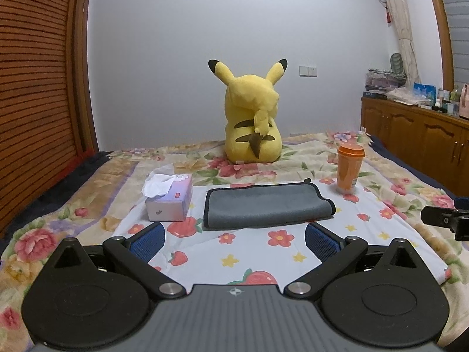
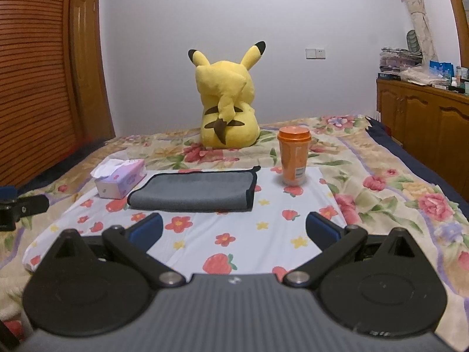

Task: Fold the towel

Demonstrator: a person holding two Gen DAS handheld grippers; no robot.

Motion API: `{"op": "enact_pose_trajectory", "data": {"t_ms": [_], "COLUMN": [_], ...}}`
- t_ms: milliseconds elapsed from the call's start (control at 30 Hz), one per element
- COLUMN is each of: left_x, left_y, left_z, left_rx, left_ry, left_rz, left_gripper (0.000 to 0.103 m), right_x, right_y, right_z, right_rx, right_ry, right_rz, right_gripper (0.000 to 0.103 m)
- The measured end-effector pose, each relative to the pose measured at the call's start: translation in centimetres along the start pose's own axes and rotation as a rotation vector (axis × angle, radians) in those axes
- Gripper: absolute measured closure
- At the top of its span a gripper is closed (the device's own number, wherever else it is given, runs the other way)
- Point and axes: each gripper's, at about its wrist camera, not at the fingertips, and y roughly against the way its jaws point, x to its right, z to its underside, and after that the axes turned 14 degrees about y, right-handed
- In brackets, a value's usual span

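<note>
A grey towel [image 1: 265,208] with a black hem lies folded flat on a white flowered cloth [image 1: 234,252] on the bed. It also shows in the right wrist view [image 2: 196,189], left of centre. My left gripper [image 1: 234,242] is open and empty, held just short of the towel's near edge. My right gripper [image 2: 234,230] is open and empty, a little nearer than the towel and to its right. The right gripper's tip shows at the right edge of the left wrist view [image 1: 445,220].
A purple tissue box [image 1: 170,199] stands left of the towel. An orange lidded cup [image 1: 348,170] stands to its right. A yellow plush toy [image 1: 252,117] sits behind. A wooden cabinet [image 1: 419,129] runs along the right, a slatted wardrobe [image 1: 35,88] along the left.
</note>
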Motion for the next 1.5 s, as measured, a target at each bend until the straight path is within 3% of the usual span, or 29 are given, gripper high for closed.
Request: {"op": "enact_pose_trajectory", "data": {"t_ms": [567, 1500], "left_x": [0.29, 0.54], "left_y": [0.55, 0.76], "left_z": [-0.10, 0.06], "left_rx": [0.039, 0.040], "left_ry": [-0.018, -0.024], "left_rz": [0.002, 0.006], "left_gripper": [0.000, 0.000], "right_x": [0.10, 0.22], "right_y": [0.71, 0.69], "right_z": [-0.18, -0.11], "right_rx": [0.049, 0.050], "right_ry": [0.001, -0.003], "right_rz": [0.021, 0.024], "right_gripper": [0.000, 0.000]}}
